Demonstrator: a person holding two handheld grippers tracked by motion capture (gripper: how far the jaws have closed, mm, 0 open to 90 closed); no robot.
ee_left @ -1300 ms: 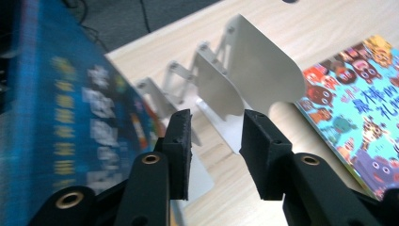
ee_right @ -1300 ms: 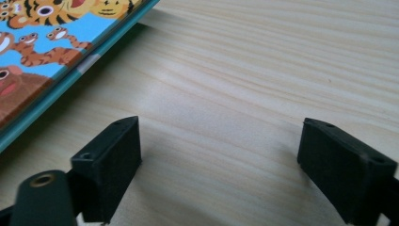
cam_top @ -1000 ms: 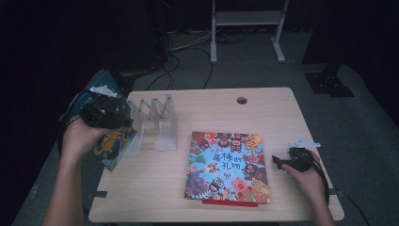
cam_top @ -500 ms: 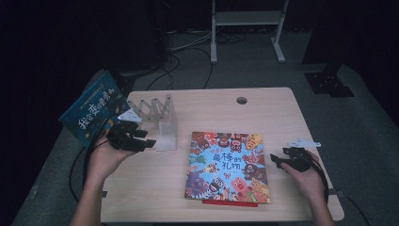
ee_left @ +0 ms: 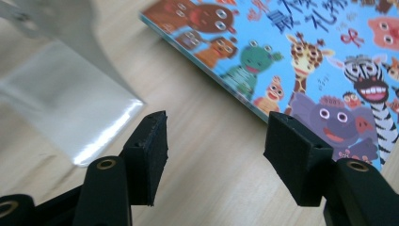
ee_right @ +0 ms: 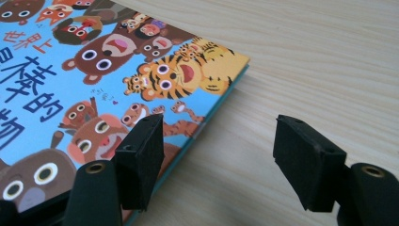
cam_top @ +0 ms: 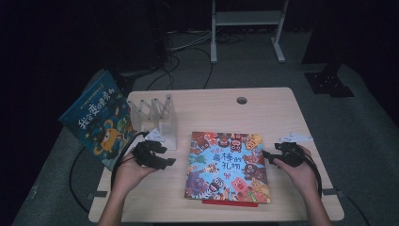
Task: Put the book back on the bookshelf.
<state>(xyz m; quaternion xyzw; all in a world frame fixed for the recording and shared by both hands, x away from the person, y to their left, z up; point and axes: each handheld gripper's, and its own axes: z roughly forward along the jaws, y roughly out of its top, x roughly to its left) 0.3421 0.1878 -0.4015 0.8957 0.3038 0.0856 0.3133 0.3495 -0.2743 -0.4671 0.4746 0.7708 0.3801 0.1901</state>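
A colourful animal picture book [cam_top: 226,167] lies flat on the wooden table [cam_top: 211,103]. My left gripper [cam_top: 165,154] hovers low just left of it, beside the clear rack [cam_top: 157,115]. Its jaws have just been opening and stand open, with bare table between them [ee_left: 216,155] and the book's [ee_left: 306,56] edge ahead. My right gripper [cam_top: 268,154] is at the book's right edge. Its jaws have just been opening too and stand open [ee_right: 219,155], one over the cover [ee_right: 94,70], one over the table, not pressing. A blue book [cam_top: 96,120] leans at the rack's left end.
A thin red strip [cam_top: 226,202] shows under the flat book's near edge. The rack's clear plates [ee_left: 70,108] stand close to my left jaw. A cable hole [cam_top: 242,100] sits at the table's back. Beyond the table are cables and a white stand [cam_top: 244,19].
My left gripper has left the blue book at the rack and come down and right to the table beside the flat book. The blue book now leans free. The right hand has hardly shifted.
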